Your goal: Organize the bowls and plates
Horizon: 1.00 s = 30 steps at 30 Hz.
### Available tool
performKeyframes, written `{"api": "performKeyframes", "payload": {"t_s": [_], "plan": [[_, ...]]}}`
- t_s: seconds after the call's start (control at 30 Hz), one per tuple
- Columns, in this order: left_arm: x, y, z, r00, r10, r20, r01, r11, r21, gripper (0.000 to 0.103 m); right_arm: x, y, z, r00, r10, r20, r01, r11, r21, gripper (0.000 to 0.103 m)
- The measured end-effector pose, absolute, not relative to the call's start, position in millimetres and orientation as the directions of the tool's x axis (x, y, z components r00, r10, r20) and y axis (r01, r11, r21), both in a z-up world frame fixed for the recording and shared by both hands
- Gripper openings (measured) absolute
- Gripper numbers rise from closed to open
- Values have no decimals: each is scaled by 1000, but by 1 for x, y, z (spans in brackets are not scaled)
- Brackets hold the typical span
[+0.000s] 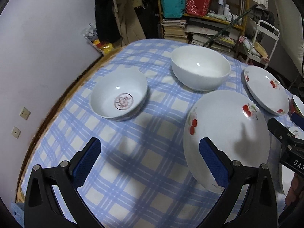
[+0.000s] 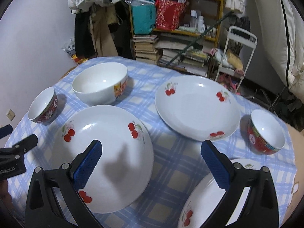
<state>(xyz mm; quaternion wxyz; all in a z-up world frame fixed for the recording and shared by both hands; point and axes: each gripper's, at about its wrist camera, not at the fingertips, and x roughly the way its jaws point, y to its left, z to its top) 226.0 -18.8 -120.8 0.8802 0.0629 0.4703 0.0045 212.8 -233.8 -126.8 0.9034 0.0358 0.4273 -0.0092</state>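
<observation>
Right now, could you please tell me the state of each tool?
Left tool: open, holding nothing.
Right tool: open, holding nothing.

both wrist views look down close, sharing the cherry plate (image 1: pixel 226 133).

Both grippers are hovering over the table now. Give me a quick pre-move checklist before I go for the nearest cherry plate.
1. Left gripper open and empty: ok.
2. Right gripper open and empty: ok.
3. Nearest cherry plate free of stacked items: ok, nothing lies on it.
4. Plate rim between the jaws: not ok; each gripper has only one finger over the plate, no rim lined up.
5. Room around it: ok; far cherry plate and big white bowl stand apart on the checked tablecloth.
6. Grippers clear of each other: cannot tell; the left one shows close at the plate's left edge.
</observation>
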Motion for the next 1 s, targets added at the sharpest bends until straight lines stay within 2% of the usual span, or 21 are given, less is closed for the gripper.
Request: {"api": "performKeyframes", "payload": {"t_s": [0.17,0.33,0.4,0.43,0.47,0.5,0.53,0.6,0.63,0.67,0.7,0.73,0.87,1.0], "plan": [[234,-17,-135,505,13,-863,60,997,50,102,219,-232,-137,615,17,-789,39,998,51,103],[242,-14,-148,473,-24,-881,58,998,4,101,226,-232,-150,582,43,-812,31,997,75,96],[244,-14,-152,458,-50,-888,66,998,-23,91,229,-233,-156,567,60,-822,20,996,86,87],[244,-15,-154,451,-62,-890,72,997,-33,90,231,-233,-158,561,66,-825,15,996,90,84],[245,-17,-157,444,-80,-892,83,995,-48,85,232,-233,-160,557,73,-827,11,995,95,76],[246,-18,-159,438,-97,-894,91,994,-64,75,232,-234,-162,555,81,-828,6,995,102,69],[247,-20,-161,428,-110,-897,99,992,-74,70,234,-234,-164,551,88,-830,3,994,108,65],[249,-23,-164,417,-123,-900,112,990,-83,52,236,-235,-168,540,100,-836,3,993,120,46],[250,-26,-166,413,-129,-902,122,989,-86,47,237,-235,-171,528,113,-842,-1,991,133,41],[250,-27,-167,409,-132,-903,126,988,-87,39,238,-236,-173,514,128,-848,-6,989,145,28],[251,-29,-168,404,-136,-905,130,987,-90,34,240,-236,-175,495,130,-859,-9,989,145,19],[251,-30,-170,399,-136,-907,130,987,-91,33,240,-236,-176,492,119,-862,-15,992,128,16],[252,-35,-176,361,-190,-913,150,978,-144,16,240,-239,-174,493,147,-857,-46,989,143,13],[249,-36,-176,367,-193,-910,160,977,-143,15,240,-238,-174,485,146,-862,-41,989,144,14]]}}
